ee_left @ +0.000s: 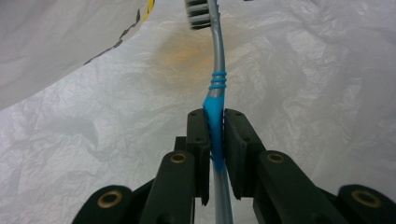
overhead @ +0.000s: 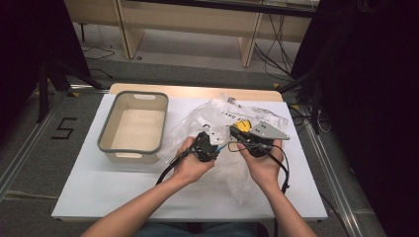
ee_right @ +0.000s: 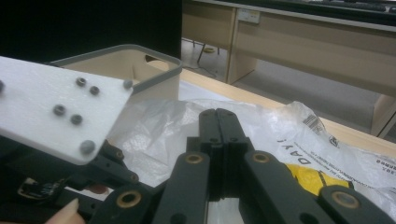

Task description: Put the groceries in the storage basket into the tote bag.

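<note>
Pinching a blue-and-silver plastic toothbrush [ee_left: 215, 100] by its handle, the left gripper [ee_left: 215, 140] points it into the crumpled white plastic bag [overhead: 222, 118], just right of the beige grey-rimmed plastic bin [overhead: 132, 148]. The right gripper [ee_right: 218, 135] has its jaws pressed together, seemingly on bag film. Bristles could snag the thin plastic and twist the brush loose.

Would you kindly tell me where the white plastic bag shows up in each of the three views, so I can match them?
High view: the plastic bag lies crumpled right of centre on the table, under both hands.
Left gripper view: the bag spreads as a backdrop behind the toothbrush that the left tool clamps.
Right gripper view: the bag lies centre and right, beyond the shut right tool.
Shared landmark: the bag's yellow print.
</note>
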Demonstrator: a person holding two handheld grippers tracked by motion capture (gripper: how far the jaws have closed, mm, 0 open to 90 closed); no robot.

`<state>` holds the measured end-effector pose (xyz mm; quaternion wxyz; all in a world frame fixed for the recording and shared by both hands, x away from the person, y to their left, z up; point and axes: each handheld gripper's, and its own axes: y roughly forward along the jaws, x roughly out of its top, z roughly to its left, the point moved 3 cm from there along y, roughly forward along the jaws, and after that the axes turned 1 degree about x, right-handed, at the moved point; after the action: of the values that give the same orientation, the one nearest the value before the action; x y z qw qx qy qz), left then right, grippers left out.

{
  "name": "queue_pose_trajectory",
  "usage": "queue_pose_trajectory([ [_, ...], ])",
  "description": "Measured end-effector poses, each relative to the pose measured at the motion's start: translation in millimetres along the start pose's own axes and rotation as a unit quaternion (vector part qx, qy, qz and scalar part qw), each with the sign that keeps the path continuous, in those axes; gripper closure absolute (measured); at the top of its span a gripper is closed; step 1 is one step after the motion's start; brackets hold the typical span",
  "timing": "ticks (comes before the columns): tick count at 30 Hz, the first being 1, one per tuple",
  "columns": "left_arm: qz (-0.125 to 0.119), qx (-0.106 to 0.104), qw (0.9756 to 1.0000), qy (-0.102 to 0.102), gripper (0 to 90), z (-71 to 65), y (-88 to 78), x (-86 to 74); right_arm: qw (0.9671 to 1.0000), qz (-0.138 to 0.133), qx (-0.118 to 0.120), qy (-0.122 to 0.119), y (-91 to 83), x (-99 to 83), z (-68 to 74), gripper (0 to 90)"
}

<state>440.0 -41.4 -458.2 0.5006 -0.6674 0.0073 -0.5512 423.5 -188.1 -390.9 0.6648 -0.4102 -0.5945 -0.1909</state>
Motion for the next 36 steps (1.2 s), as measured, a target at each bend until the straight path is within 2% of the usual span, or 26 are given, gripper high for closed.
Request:
queue_pose_trajectory([
  [13, -0.008, 0.01, 0.9999, 0.006, 80.3, -0.7, 15.6, 1.6, 1.0, 0.0, -0.001, -0.001, -0.1, -0.1, -0.7, 90.0],
  [18, -0.012, 0.005, 0.9999, 0.007, 80.2, -1.6, 19.2, 2.6, 1.0, 0.0, 0.0, -0.001, -0.3, -0.1, -0.9, 90.0],
  [25, -0.013, 0.009, 0.9998, 0.013, 79.5, -1.3, 23.8, 1.7, 1.0, 0.001, 0.0, -0.001, -0.5, -0.4, -1.2, 90.0],
  [31, -0.022, 0.005, 0.9996, 0.019, 69.3, -3.1, 12.6, 0.2, 1.0, 0.004, 0.0, 0.0, -1.9, -1.2, -2.2, 90.0],
  [36, -0.036, -0.004, 0.9991, 0.022, 62.5, -6.2, -9.3, -5.0, 1.0, 0.007, 0.001, 0.001, -1.5, -3.2, -2.2, 90.0],
])
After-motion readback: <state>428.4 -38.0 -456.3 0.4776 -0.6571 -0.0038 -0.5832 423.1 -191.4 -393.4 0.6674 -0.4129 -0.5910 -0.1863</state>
